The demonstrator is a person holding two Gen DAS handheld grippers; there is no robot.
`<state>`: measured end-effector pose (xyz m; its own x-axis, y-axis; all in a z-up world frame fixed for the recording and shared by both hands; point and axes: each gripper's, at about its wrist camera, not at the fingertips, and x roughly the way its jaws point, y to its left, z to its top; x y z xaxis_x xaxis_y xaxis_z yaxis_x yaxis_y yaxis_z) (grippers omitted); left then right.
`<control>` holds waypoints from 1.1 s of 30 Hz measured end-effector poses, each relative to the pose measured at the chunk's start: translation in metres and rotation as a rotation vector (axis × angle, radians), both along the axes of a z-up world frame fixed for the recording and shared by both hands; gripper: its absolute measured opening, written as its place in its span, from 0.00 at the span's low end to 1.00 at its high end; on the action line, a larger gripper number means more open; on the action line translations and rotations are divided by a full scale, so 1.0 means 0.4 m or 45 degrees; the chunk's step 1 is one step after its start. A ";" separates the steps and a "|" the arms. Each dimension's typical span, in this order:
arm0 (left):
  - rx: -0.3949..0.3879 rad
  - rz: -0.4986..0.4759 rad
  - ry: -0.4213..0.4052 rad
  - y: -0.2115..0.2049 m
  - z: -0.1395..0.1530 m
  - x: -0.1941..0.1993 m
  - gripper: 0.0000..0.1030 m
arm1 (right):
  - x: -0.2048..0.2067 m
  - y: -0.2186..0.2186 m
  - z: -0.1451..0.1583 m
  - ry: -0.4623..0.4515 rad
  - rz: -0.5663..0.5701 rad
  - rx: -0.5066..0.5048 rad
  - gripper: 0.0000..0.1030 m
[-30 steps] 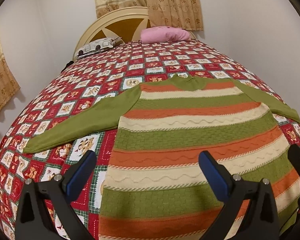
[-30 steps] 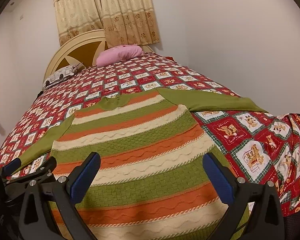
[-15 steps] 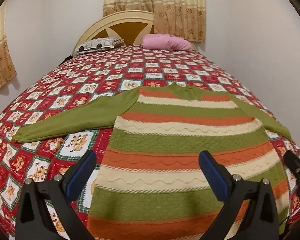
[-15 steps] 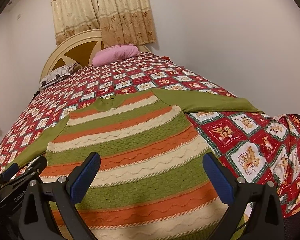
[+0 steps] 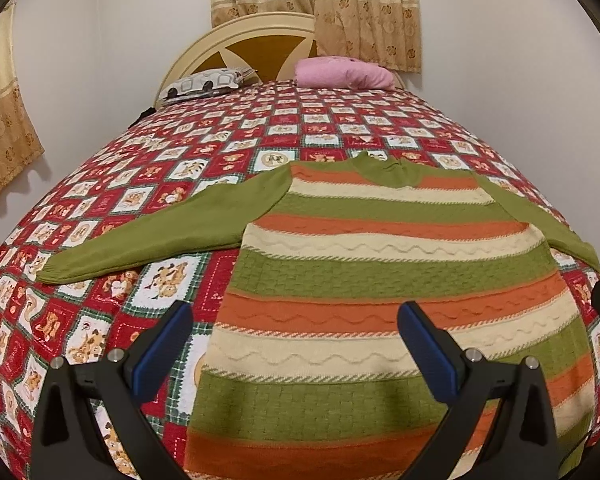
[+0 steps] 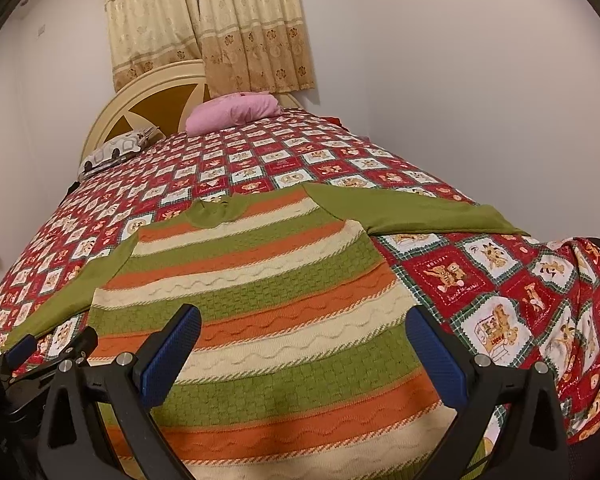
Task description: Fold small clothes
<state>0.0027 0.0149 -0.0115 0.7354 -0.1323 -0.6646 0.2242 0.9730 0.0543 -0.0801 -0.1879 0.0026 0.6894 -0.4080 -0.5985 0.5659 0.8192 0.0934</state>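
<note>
Just ahead of both wide-open, empty hand-held grippers (image 5: 296,348) (image 6: 304,350), striped sweater (image 5: 380,264) flat on bedspread (image 5: 148,168)

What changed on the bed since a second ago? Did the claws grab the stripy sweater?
No grab yet. Both claws only shifted a little above the bed, so the views changed: the left claw swung and now faces the headboard more squarely. Both are open and empty, as before. The stripy sweater lies flat with sleeves spread, unmoved, and the pink pillow has stayed put too.
</note>
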 end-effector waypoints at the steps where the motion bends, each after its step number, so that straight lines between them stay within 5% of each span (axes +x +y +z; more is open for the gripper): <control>1: 0.000 -0.001 0.001 0.000 -0.001 0.001 1.00 | 0.002 -0.001 0.000 0.004 -0.001 0.000 0.99; 24: 0.086 -0.010 -0.003 -0.046 -0.052 0.086 1.00 | 0.075 -0.104 -0.055 0.089 0.003 0.049 0.99; 26: 0.093 -0.004 -0.035 -0.042 -0.058 0.094 1.00 | 0.080 -0.134 -0.064 0.112 0.006 0.068 0.95; 29: 0.106 0.019 -0.043 -0.035 -0.084 0.117 1.00 | 0.079 -0.199 -0.072 0.130 -0.017 0.101 0.73; 33: 0.142 0.049 0.038 -0.031 -0.147 0.144 1.00 | 0.040 -0.395 -0.084 0.096 -0.177 0.292 0.52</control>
<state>0.0603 0.0025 -0.0702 0.7181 -0.0282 -0.6954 0.1898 0.9692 0.1567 -0.0640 -0.3460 -0.0311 0.5863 -0.3433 -0.7338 0.6838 0.6954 0.2210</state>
